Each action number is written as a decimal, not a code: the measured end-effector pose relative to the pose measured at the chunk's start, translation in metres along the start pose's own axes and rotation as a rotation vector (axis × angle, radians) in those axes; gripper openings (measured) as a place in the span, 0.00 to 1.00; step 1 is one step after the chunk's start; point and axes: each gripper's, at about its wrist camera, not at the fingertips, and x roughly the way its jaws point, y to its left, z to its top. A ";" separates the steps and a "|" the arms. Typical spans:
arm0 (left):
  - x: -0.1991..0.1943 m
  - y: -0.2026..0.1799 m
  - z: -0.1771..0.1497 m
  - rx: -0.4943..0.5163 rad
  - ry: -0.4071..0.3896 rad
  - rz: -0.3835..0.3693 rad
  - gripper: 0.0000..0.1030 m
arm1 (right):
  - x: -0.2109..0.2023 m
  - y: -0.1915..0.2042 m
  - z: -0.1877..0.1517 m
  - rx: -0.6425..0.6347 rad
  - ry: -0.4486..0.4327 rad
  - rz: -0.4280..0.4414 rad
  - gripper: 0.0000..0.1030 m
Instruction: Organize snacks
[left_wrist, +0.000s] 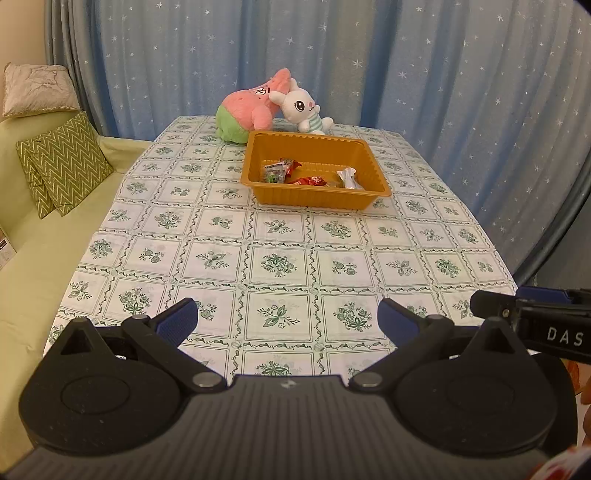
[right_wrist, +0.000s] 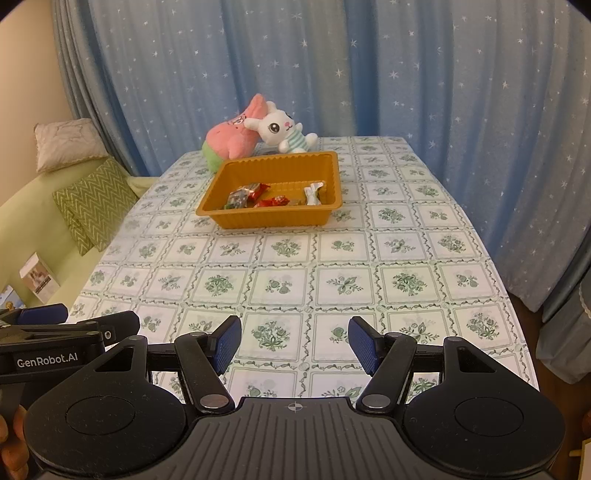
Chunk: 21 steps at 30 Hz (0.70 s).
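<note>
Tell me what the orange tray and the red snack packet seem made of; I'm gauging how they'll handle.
Orange tray: looks like thin moulded plastic, semi-glossy, judging by its ribbed walls and rolled rim. Red snack packet: probably foil or plastic film, since it is crinkled and shows bright glints.

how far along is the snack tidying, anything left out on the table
Looks about done: the snacks all lie inside the orange tray. No loose snack shows on the tablecloth. Nothing is in hand: the left gripper and right gripper are open and hold nothing.
</note>
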 end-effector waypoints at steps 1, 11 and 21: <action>0.000 0.000 0.000 0.000 0.000 -0.001 1.00 | 0.000 0.000 0.000 0.001 0.000 0.000 0.62; 0.000 -0.001 0.000 0.001 -0.001 -0.002 1.00 | 0.000 -0.001 -0.001 0.005 0.000 0.000 0.62; -0.001 -0.002 0.000 0.011 -0.003 -0.005 1.00 | 0.000 -0.001 -0.001 0.007 0.000 0.000 0.62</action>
